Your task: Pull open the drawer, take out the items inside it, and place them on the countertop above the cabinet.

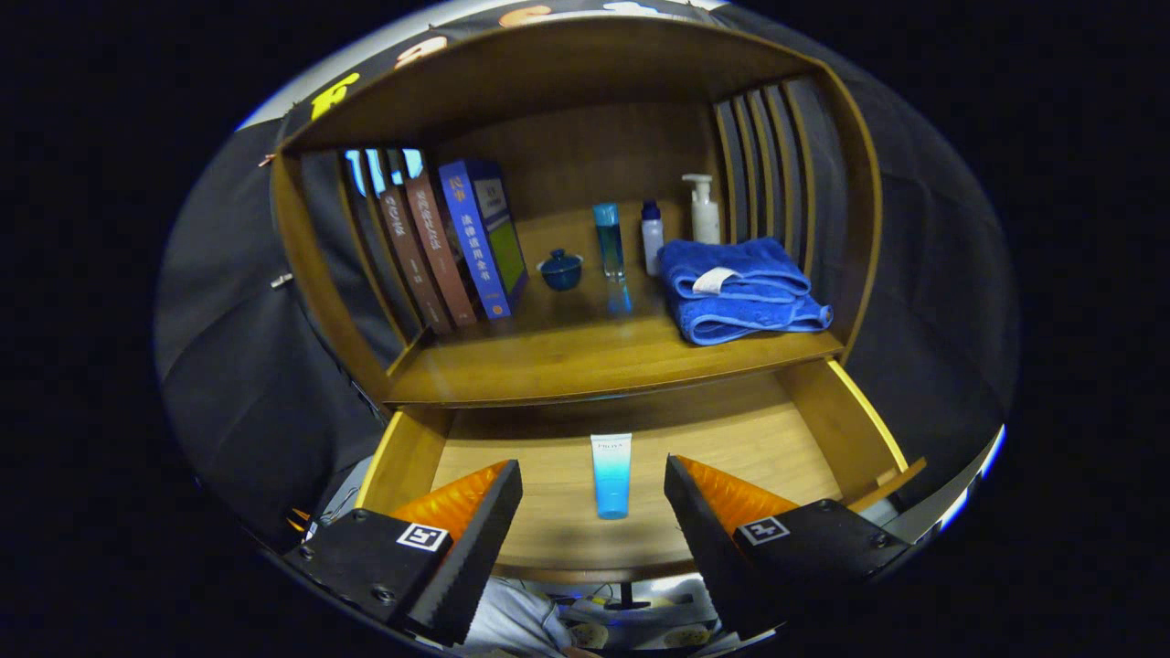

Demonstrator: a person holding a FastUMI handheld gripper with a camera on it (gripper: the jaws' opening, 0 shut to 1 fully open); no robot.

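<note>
The wooden drawer (827, 429) stands pulled open below the cabinet's countertop (585, 356). A small white-and-blue tube (611, 475) lies flat on the drawer's floor, its blue end toward me. My gripper (594, 480) hovers over the drawer, open, its two fingers wide apart. The tube lies between the fingertips, apart from both, with nothing pressed on it.
On the countertop stand several books (457, 242) at the left, a small blue lidded cup (559, 270), a tall blue bottle (609, 239), a small white bottle (651, 236), a pump bottle (703, 208) and a folded blue towel (740, 288) at the right. Bare wood lies along the countertop's front.
</note>
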